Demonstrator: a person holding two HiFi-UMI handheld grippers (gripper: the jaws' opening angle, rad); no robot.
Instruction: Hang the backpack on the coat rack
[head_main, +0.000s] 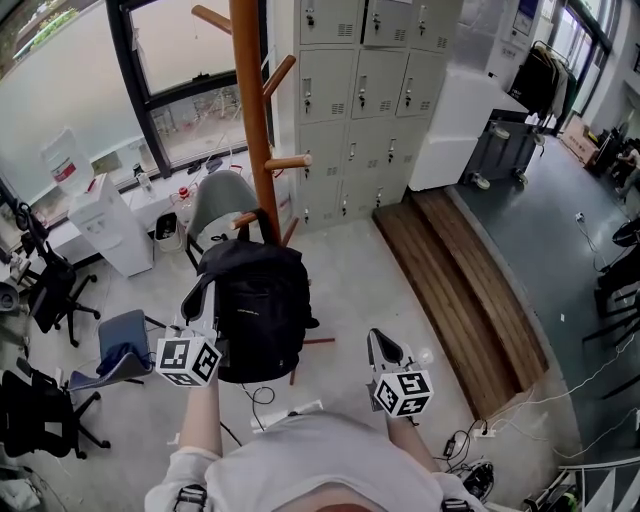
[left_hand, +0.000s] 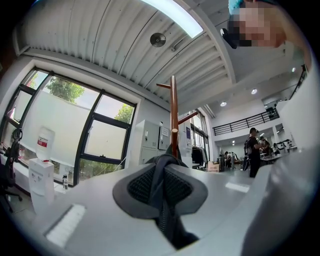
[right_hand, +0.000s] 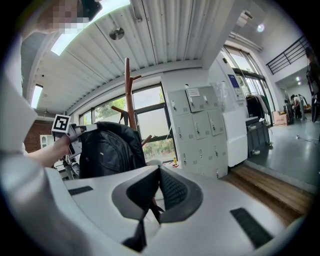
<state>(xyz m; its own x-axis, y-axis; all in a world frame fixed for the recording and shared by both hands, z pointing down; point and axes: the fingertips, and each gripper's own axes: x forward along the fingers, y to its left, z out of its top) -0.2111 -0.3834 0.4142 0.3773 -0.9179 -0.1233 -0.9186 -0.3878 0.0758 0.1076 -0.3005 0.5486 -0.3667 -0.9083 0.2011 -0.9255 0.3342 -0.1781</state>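
Backpack (head_main: 262, 310): black, up off the floor (head_main: 350, 290), flat against the pole of the wooden coat rack (head_main: 250, 110), well below the upper pegs. Top loop (head_main: 262, 216) just beside a low peg (head_main: 246, 220); impossible to tell whether hooked over it or only held next to it. Lower pole and foot mostly hidden behind the bag; top of the rack cut off by the upper edge of the head view.

Left tool (head_main: 197, 303): at the bag's left side, clamped on a dark strap (left_hand: 161, 200), plainly pinched between the pads in the left gripper view. Tips hard to make out from the head view, lost against the black fabric.

Right tool (head_main: 378, 342): to the right of the bag and apart from it, closed, with nothing between the pads. Only a sliver of floor showing under the meeting tips in the right gripper view.

Grey lockers (head_main: 365, 90) behind the rack, a wooden step (head_main: 460, 290) off to the right. Water dispenser (head_main: 108, 225) by the window on the left. Grey chair (head_main: 222, 200) partly covered by the bag and pole.
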